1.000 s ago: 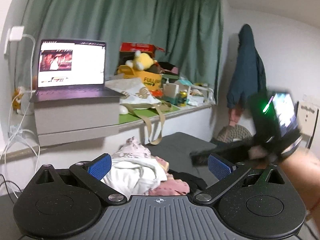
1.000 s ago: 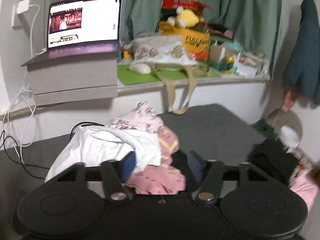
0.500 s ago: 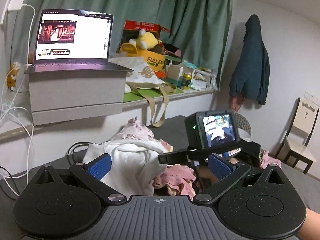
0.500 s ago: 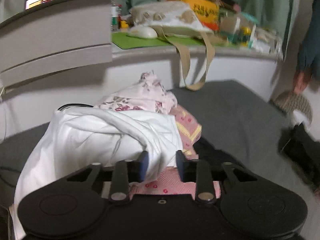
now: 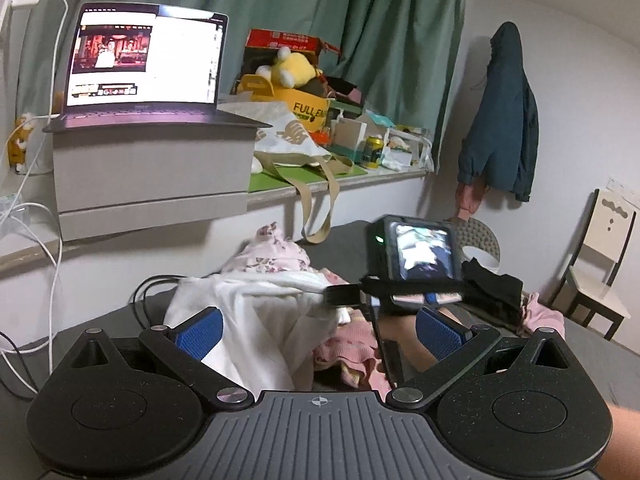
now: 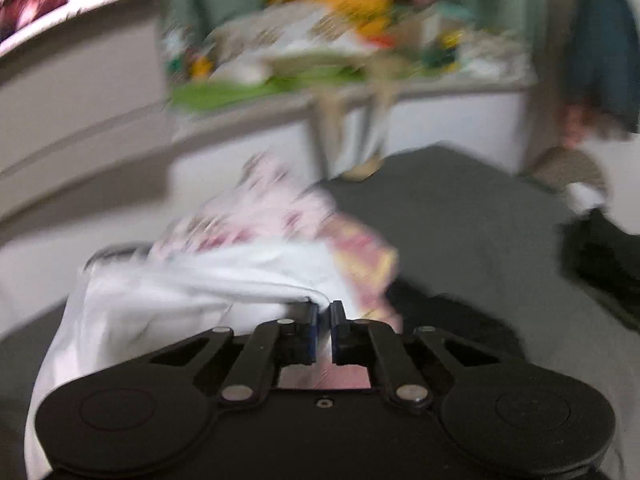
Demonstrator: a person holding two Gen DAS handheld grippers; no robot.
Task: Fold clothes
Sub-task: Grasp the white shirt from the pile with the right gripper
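While the right-wrist view is smeared with motion blur, the right gripper is seen clenched on a rim of the white garment, a thin fold of cloth pinched between the two nearly meeting pads. That garment is heaped on the dark grey bed, on top of the pile, with the floral pink garment just behind it and a pink-and-yellow piece touching it on the right gripper's far side. From the pinch point, the bulk of the white garment is spread away to the left; its pulled-up edge runs roughly crosswise, left to right, so that is judged to be its long axis for now. Which end is collar or hem cannot be told.

Seen from the left wrist, the left gripper is held released, jaws wide apart, just short of the white garment, whose near folds lie between and beyond its left finger. The right gripper is seen in this view too, reaching across the pile. The free, far-left part of the white garment is judged nearer to the left gripper, so a second grasp there would be what a spread calls for. Nothing on the bed is seen lying folded; a black garment is bunched well to the right of the white garment.
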